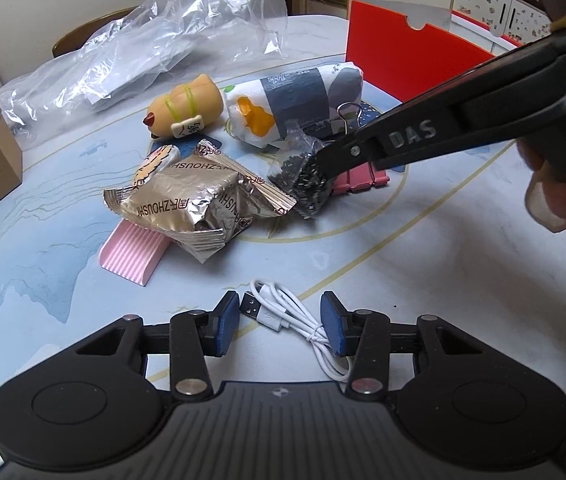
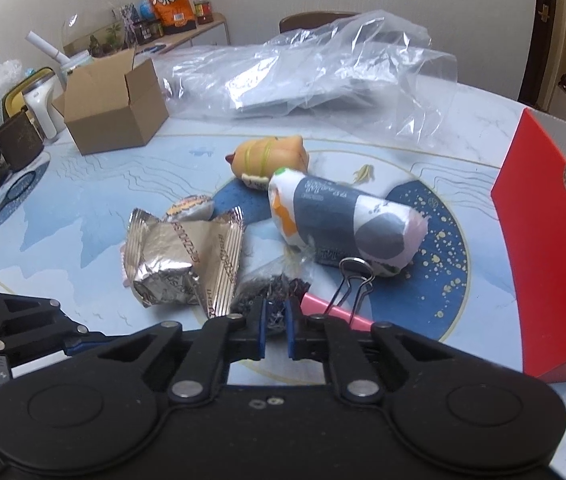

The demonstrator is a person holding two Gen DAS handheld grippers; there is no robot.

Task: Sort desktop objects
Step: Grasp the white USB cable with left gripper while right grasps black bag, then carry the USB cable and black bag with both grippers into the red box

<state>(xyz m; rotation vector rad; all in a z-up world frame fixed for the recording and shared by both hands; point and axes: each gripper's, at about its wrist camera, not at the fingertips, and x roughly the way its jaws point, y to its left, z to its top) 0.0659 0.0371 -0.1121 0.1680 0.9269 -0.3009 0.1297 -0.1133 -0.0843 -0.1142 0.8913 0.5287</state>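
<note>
Right gripper point(image 2: 275, 320) jaws pinched on clear bag of dark bits point(image 2: 271, 292), binder clip point(image 2: 353, 284) and foil snack packs point(image 2: 179, 260) crowding it. Left gripper point(image 1: 279, 320) jaws nearly closed around white USB cable point(image 1: 283, 312) on tabletop point(image 1: 423, 280).

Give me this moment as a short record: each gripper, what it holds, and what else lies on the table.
left gripper: closed on the white cable
right gripper: closed on the small bag of dark bits
loose on table: foil packet, paper-wrapped roll, binder clip
nearby: red box, cardboard box
</note>
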